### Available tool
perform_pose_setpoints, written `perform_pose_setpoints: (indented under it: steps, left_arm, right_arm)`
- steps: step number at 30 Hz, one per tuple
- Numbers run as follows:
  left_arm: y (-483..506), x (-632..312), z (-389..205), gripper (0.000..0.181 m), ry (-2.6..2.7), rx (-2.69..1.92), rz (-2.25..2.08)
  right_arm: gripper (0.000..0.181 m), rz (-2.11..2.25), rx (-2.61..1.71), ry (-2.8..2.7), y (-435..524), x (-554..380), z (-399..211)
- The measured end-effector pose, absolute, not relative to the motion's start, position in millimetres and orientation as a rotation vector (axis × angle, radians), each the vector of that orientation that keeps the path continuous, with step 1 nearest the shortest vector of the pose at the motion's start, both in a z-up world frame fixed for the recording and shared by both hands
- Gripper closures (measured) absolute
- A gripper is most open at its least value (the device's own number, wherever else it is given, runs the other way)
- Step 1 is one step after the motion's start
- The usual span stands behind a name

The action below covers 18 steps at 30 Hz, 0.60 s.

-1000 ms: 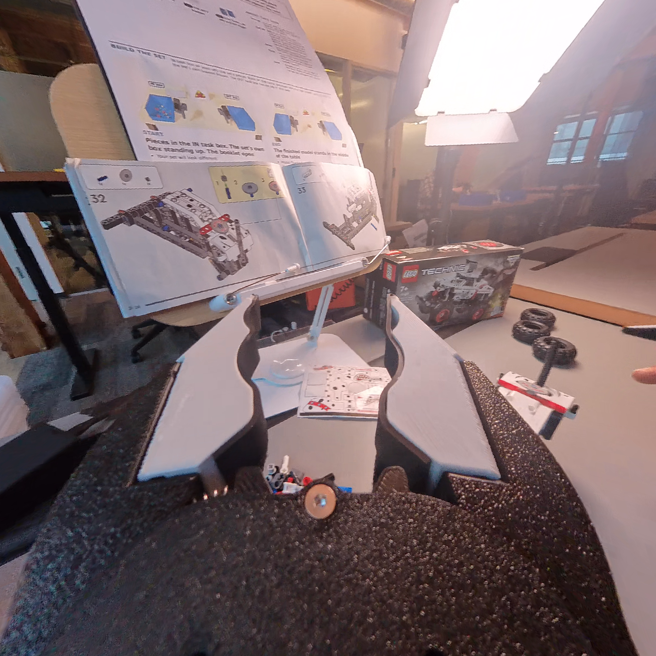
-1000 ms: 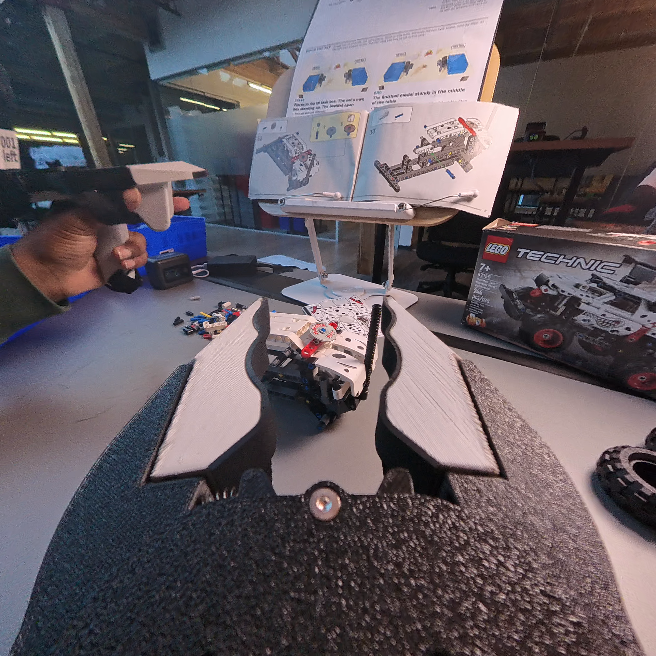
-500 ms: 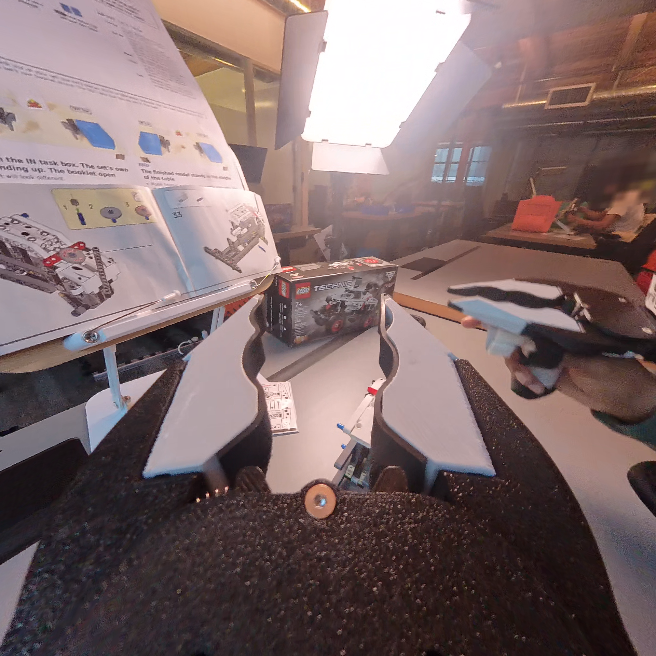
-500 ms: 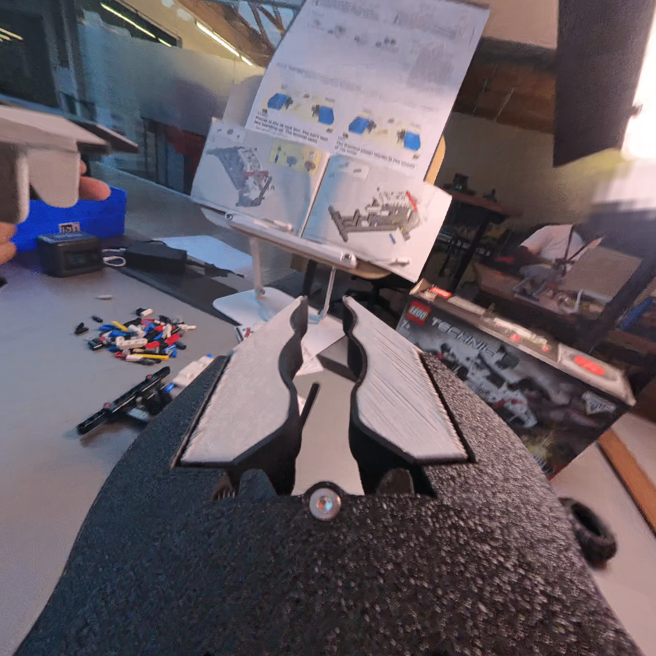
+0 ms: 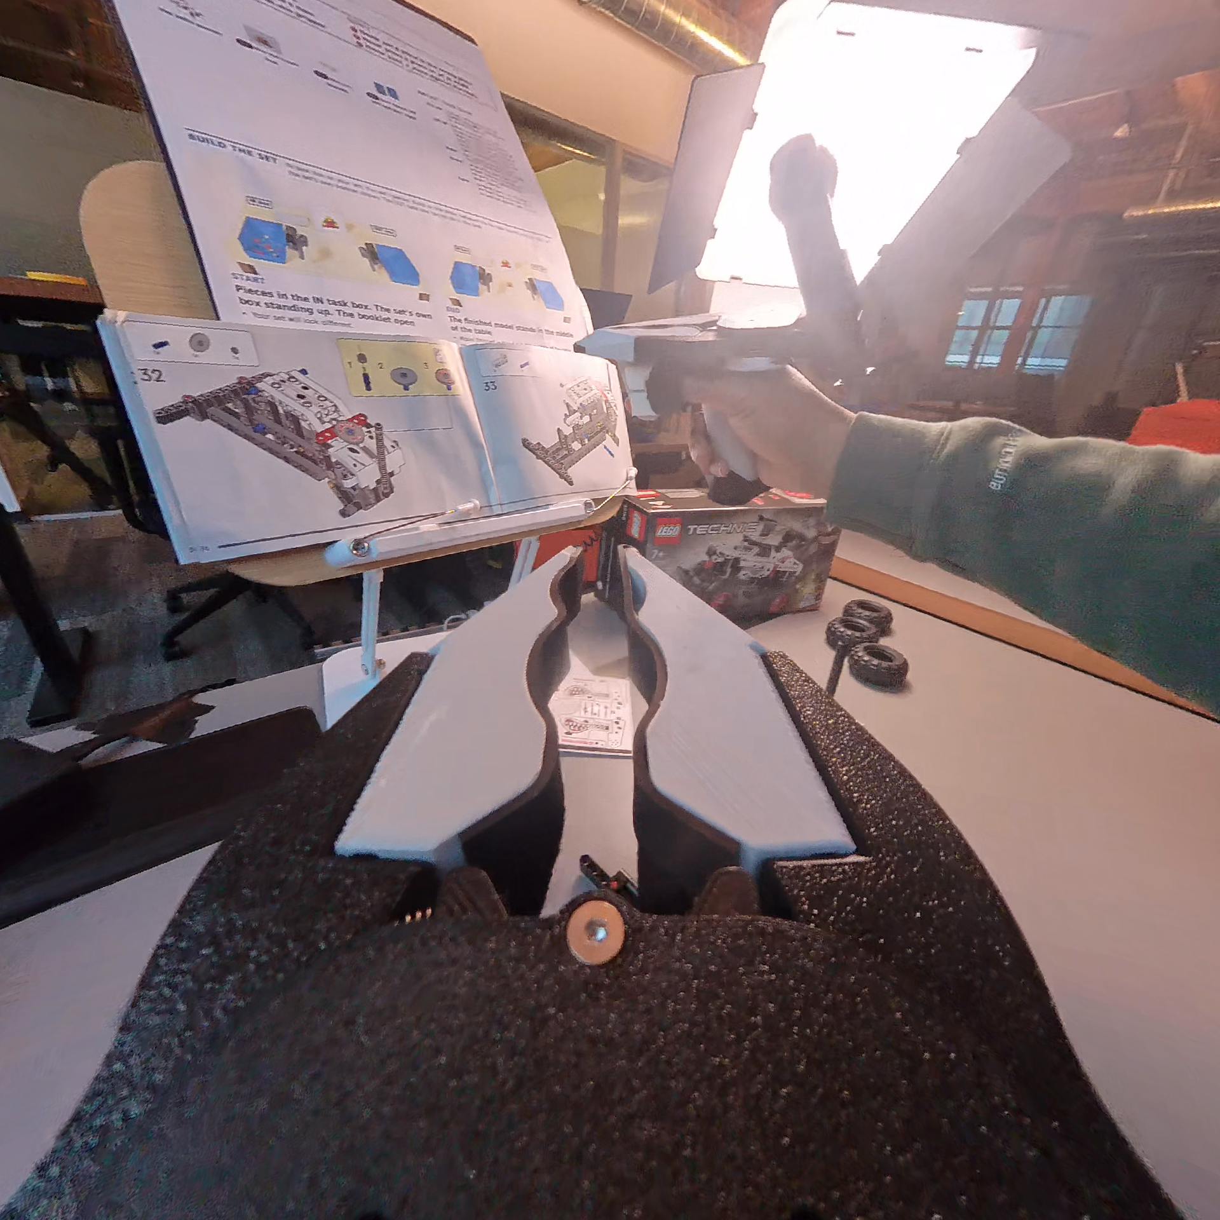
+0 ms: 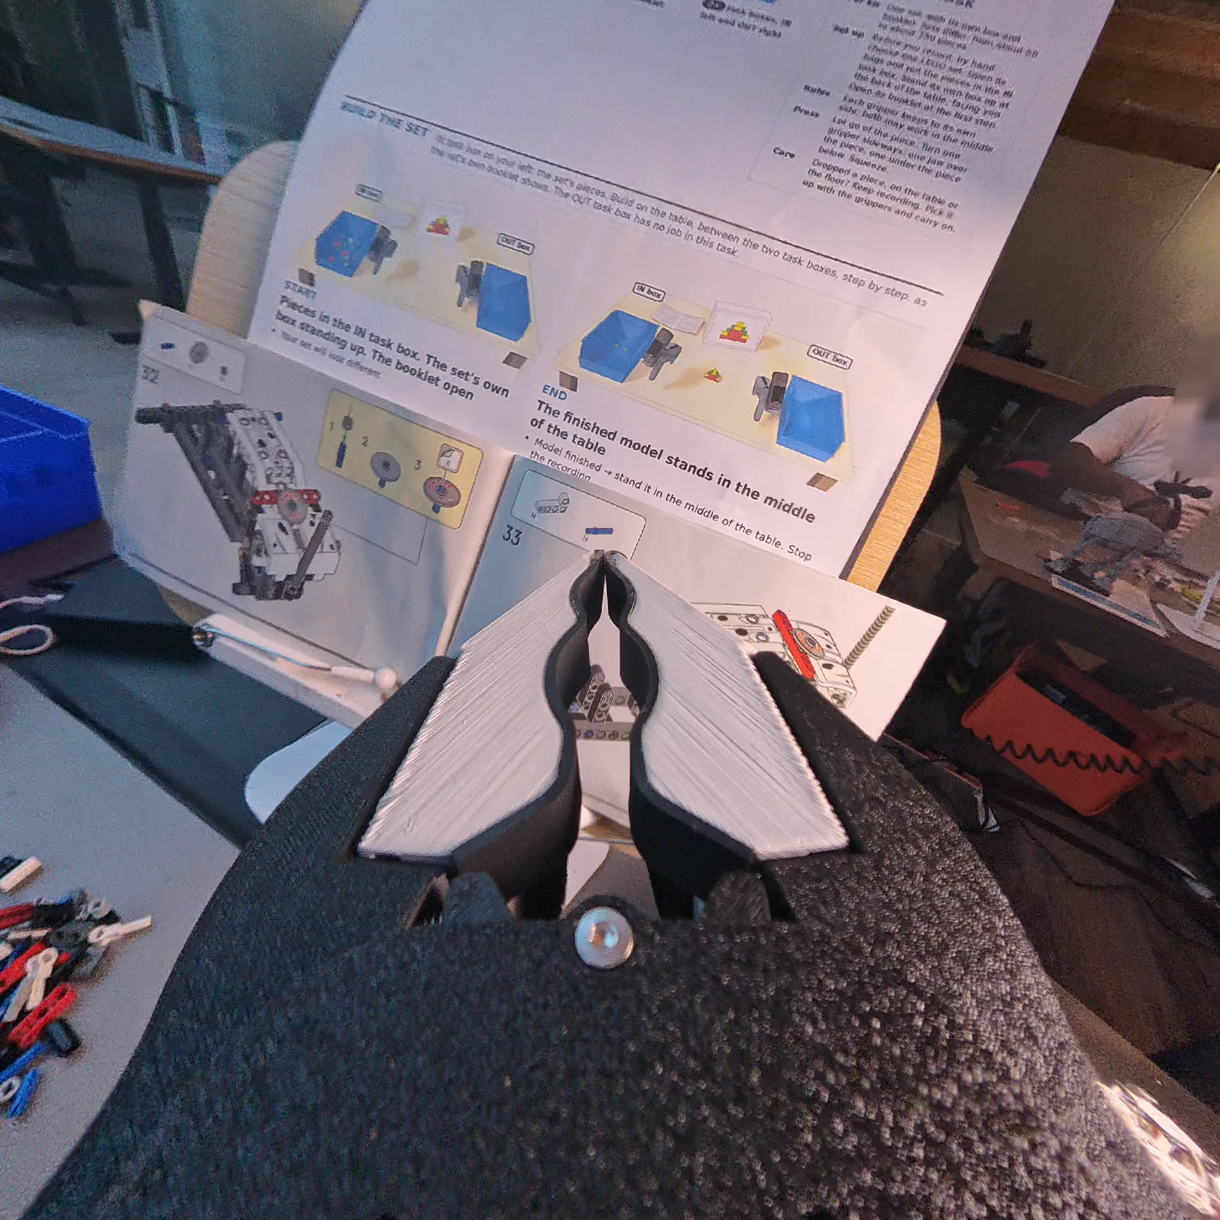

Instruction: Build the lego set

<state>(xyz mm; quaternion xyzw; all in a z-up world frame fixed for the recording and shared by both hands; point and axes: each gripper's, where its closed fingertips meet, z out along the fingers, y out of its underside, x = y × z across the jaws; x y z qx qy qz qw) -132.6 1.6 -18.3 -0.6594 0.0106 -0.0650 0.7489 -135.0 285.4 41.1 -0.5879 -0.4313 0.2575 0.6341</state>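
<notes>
The open instruction booklet (image 5: 317, 429) rests on a white stand, with a printed sheet (image 5: 343, 165) behind it. My left gripper (image 5: 597, 561) hovers over the table in front of the stand. Its jaws are almost together with only a thin gap and nothing between them. My right gripper (image 6: 602, 558) is shut, its tips against the top of the booklet's right page (image 6: 713, 594). I cannot tell if paper is pinched. It also shows in the left wrist view (image 5: 594, 343), held by a hand in a green sleeve. Loose pieces (image 6: 39, 977) lie at the left.
The set's box (image 5: 726, 548) stands behind the stand, with three black tyres (image 5: 865, 640) and an axle (image 5: 835, 667) to its right. A sticker sheet (image 5: 594, 713) lies on the grey table (image 5: 990, 825). A blue bin (image 6: 39, 462) is at the far left. An orange basket (image 6: 1069, 746) sits beyond the table. The grippers' ends are close to 30 centimetres from one another.
The right gripper has risen from the model on the table to the booklet page and closed fully. The left gripper has swung back toward the booklet and its jaws have narrowed.
</notes>
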Motion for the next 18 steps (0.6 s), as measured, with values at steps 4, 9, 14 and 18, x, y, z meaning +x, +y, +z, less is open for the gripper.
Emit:
perform_pose_setpoints:
  steps: [4, 9, 14, 18]
  left_arm:
    - [7.5, -146.1, -39.2, 0.175, 0.032, -1.476, -0.069]
    - [13.2, -151.4, -60.0, 0.175, 0.006, -1.51, -0.136]
    - [12.3, -154.6, -59.7, 0.174, -0.02, -1.501, -0.157]
    - [13.0, -152.1, -63.8, 0.176, -0.012, -1.517, -0.165]
  right_arm:
    - [0.181, 0.592, -1.375, -0.976, 291.1, -160.9, 28.3]
    - [0.181, 0.563, -1.369, -1.038, 275.6, -161.2, 2.5]
    - [0.181, 0.564, -1.364, -0.994, 283.8, -128.9, -7.2]
    - [0.181, 0.57, -1.388, -0.944, 297.5, -113.0, -6.4]
